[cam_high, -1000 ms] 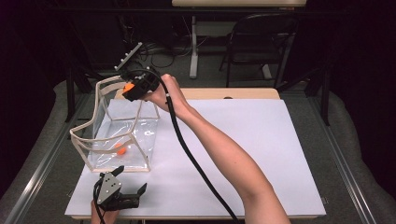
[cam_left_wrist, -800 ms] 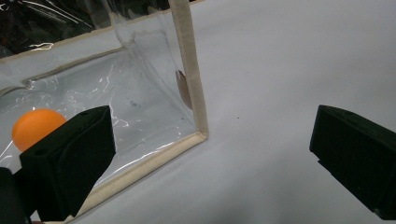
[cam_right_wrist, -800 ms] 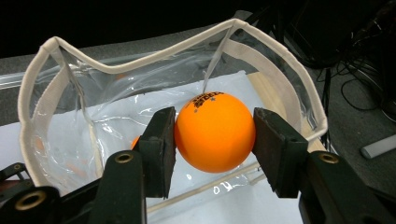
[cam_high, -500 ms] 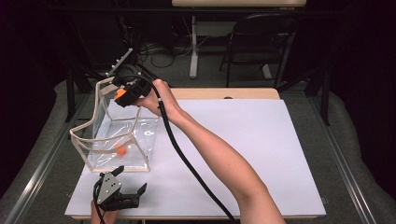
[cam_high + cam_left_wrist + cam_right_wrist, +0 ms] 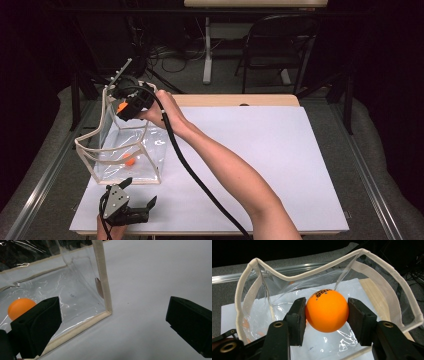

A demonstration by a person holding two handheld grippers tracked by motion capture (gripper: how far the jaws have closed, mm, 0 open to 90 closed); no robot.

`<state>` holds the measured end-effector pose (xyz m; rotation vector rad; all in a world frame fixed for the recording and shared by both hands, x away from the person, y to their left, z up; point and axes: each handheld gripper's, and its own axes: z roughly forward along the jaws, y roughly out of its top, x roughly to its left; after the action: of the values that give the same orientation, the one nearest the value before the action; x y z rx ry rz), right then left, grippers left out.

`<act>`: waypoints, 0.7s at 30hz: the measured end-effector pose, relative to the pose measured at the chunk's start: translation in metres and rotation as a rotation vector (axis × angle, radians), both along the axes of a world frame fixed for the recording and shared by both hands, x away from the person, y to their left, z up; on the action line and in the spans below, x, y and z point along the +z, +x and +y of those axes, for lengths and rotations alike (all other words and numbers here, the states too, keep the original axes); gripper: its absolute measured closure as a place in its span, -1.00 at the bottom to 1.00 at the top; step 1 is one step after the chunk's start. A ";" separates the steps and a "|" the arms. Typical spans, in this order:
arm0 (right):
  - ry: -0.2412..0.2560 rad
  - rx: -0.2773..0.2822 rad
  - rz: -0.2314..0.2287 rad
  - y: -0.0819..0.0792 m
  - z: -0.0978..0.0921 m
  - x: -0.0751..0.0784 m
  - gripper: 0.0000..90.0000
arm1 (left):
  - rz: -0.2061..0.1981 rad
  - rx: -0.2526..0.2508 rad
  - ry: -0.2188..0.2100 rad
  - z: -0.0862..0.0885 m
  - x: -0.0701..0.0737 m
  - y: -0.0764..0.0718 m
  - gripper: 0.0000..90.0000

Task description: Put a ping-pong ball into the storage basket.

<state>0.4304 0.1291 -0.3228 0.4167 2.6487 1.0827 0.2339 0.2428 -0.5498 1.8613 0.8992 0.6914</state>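
We see the right gripper point(image 5: 131, 102) held above the open mouth of a clear plastic bag point(image 5: 107, 155) with cream fabric trim, at the left side of the white table point(image 5: 280, 165). In the right gripper view its two black jaws clamp an orange ball point(image 5: 327, 310) from either side, the ball sitting over the bag's opening with its rim point(image 5: 294, 275) curving around behind it. A second orange ball point(image 5: 129, 160) lies on the bag's floor; in the left gripper view it shows through the clear wall, partly hidden behind one jaw. The left gripper point(image 5: 125, 207) rests low near the table's front edge, just in front of the bag's corner, jaws spread wide with nothing between them. Whether it touches the table surface we cannot quite tell.
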 end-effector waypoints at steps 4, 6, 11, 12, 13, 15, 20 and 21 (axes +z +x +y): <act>-0.012 0.006 0.002 -0.001 0.005 -0.003 0.12 | 0.000 -0.002 0.000 0.000 0.000 0.000 -1.00; -0.016 0.009 0.005 -0.001 0.007 -0.005 0.13 | 0.000 -0.002 0.000 0.000 0.000 0.000 -1.00; -0.025 0.012 0.014 -0.001 0.012 -0.009 0.12 | 0.000 -0.003 -0.001 0.000 0.000 0.000 -1.00; -0.026 0.011 0.015 -0.001 0.013 -0.010 0.12 | 0.001 -0.003 -0.002 0.000 0.000 0.000 -1.00; -0.027 0.011 0.016 -0.001 0.014 -0.010 0.12 | 0.001 -0.004 -0.001 0.000 0.000 0.000 -1.00; -0.028 0.012 0.021 0.000 0.015 -0.011 0.12 | 0.000 -0.003 -0.003 0.000 0.000 0.000 -1.00; -0.037 0.013 0.025 -0.001 0.019 -0.015 0.12 | 0.000 -0.002 -0.002 0.000 0.000 0.000 -1.00; -0.037 0.014 0.028 -0.001 0.020 -0.015 0.12 | 0.000 -0.002 -0.001 0.000 0.000 0.000 -1.00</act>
<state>0.4293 0.1490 -0.3379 0.4092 2.6958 1.0383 0.2338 0.2429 -0.5495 1.8614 0.8971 0.6894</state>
